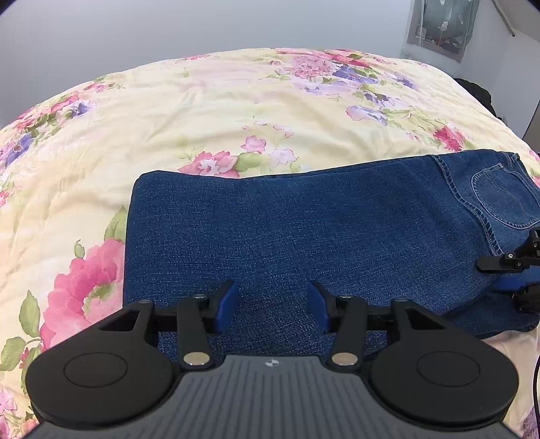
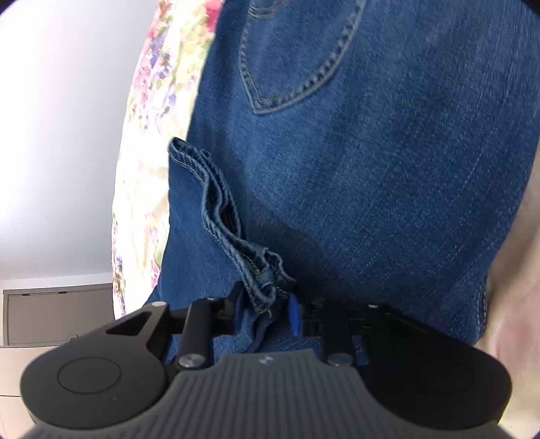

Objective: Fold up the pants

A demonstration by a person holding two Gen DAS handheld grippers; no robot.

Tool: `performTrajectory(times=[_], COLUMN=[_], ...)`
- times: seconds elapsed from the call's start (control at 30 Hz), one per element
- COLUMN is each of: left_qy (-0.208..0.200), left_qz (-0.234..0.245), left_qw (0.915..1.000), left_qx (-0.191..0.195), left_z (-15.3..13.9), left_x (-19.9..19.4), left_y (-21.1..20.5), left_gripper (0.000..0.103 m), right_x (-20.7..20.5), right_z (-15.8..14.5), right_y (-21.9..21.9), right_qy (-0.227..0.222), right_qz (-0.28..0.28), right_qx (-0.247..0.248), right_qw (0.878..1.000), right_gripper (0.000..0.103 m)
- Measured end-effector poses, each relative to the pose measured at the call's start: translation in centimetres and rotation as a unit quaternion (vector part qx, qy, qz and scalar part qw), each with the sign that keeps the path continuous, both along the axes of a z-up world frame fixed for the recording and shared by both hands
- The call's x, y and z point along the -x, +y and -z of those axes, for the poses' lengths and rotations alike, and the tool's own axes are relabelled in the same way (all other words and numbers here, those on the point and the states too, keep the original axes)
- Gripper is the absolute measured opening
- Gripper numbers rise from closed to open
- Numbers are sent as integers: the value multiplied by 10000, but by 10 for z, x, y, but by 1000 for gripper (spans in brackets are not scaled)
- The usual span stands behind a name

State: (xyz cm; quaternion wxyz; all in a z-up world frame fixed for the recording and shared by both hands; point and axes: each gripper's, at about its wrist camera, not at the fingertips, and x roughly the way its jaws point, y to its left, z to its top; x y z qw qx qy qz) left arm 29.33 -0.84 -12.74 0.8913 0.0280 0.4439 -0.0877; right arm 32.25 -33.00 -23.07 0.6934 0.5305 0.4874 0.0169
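Blue jeans (image 1: 303, 229) lie folded lengthwise on the floral bedspread (image 1: 202, 111), back pocket (image 1: 499, 192) at the right. My left gripper (image 1: 273, 304) hovers over the near edge of the jeans, jaws open and empty. My right gripper (image 1: 506, 277) shows at the right edge of the left wrist view, on the jeans. In the right wrist view the right gripper (image 2: 266, 310) has its jaws narrowed on the bunched leg hems (image 2: 263, 280), which lie over the seat of the jeans (image 2: 371, 169) below the pocket (image 2: 287, 67).
The bed's edge runs along the left in the right wrist view, with a white wall and a grey cabinet (image 2: 57, 314) beyond. A poster (image 1: 442, 27) hangs on the far wall. Dark clothing (image 1: 479, 94) lies at the bed's far right.
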Motion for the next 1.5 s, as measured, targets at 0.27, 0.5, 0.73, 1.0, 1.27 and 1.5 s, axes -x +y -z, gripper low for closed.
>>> performTrajectory(times=[0.27, 0.5, 0.73, 1.0, 1.27, 1.5], left_qy=[-225, -486, -646, -435, -169, 187], left_qz=[-559, -1091, -917, -306, -41, -267], left_qw=[9982, 9927, 9932, 9986, 9992, 9988], left_qx=[-32, 190, 309, 25, -354, -352], left_z=[-18, -46, -58, -30, -8, 11], left_x=[3, 1, -13, -27, -39, -53], left_y=[18, 39, 15, -44, -77, -82], left_gripper=[56, 54, 52, 49, 49, 49], right_x=[-17, -48, -45, -48, -42, -52], right_z=[-76, -203, -299, -221, -72, -143], right_y=[29, 63, -12, -168, -236, -202], right_qy=[-1051, -2171, -2761, -1648, -202, -1291], right_qz=[-1112, -1952, -1537, -787, -306, -1022], right_qx=[1821, 3451, 4184, 4526, 3601, 4371], right_qw=[9713, 8920, 8515, 8728, 9322, 8842], right_gripper=[9, 6, 6, 6, 6, 6])
